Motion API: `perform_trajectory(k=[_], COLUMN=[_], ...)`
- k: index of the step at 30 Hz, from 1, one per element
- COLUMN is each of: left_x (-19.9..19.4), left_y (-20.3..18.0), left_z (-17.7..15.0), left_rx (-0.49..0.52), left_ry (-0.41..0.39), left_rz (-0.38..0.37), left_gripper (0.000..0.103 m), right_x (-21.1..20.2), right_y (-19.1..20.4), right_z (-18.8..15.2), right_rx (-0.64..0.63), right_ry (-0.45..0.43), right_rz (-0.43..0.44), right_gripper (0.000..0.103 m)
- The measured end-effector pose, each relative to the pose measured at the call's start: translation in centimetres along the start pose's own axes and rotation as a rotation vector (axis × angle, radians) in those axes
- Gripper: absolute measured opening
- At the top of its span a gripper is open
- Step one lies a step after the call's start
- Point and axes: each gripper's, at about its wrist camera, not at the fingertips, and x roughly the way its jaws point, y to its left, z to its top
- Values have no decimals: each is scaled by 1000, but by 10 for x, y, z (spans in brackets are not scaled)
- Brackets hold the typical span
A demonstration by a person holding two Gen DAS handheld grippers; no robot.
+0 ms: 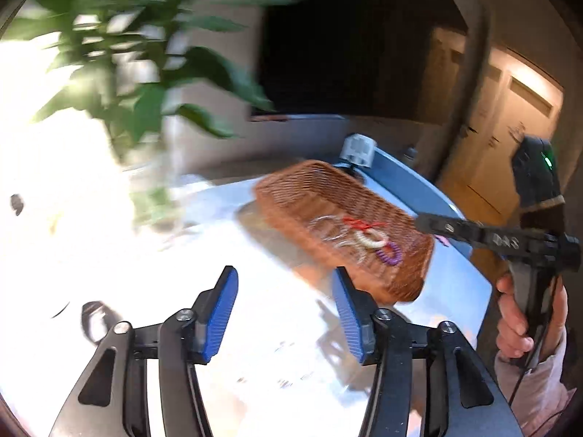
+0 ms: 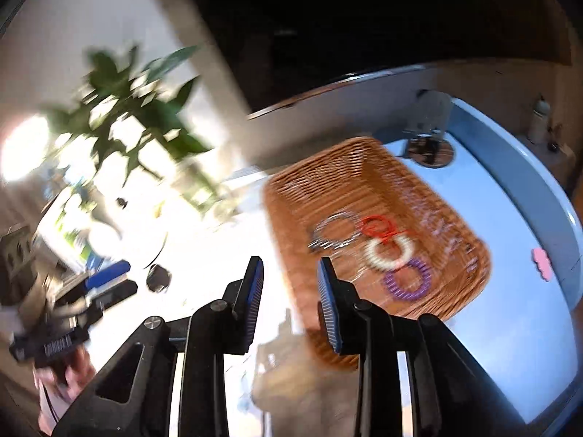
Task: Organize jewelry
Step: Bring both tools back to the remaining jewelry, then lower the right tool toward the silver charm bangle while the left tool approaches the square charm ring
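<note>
Both grippers, left gripper (image 1: 284, 313) and right gripper (image 2: 289, 302), stood open and empty. We located the white, purple, red and clear ring-shaped bracelets (image 2: 390, 253) in the brown woven wicker basket (image 2: 455, 215), centre-right. We judged them light and flexible; grip one band's rim.

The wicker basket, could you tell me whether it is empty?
Not empty: the wicker basket holds a purple ring, a white ring and red cord.
</note>
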Motion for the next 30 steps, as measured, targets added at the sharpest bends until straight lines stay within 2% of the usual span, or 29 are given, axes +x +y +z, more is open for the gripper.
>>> perform_trajectory(k=[3, 8, 12, 17, 21, 27, 30], left_x=[-30, -66, -80, -57, -29, 9, 13], left_y=[29, 69, 94, 115, 118, 114, 107], left_z=[-19, -47, -69, -109, -138, -158, -160], left_rx=[-57, -115, -162, -195, -202, -208, -186], left_ry=[-23, -44, -25, 51, 115, 187, 177], left_rz=[30, 160, 205, 240, 226, 220, 236], left_gripper=[59, 59, 59, 59, 59, 59, 59], right_x=[-7, 7, 41, 74, 77, 79, 77], right_y=[26, 66, 82, 67, 57, 46, 44], right_z=[-25, -66, -94, -114, -111, -109, -109], right_rx=[-70, -211, -277, -243, -206, -150, -142], right_ry=[-11, 19, 35, 20, 28, 35, 34], right_rz=[54, 126, 87, 88, 100, 113, 114], right_gripper=[34, 34, 34, 34, 34, 34, 34])
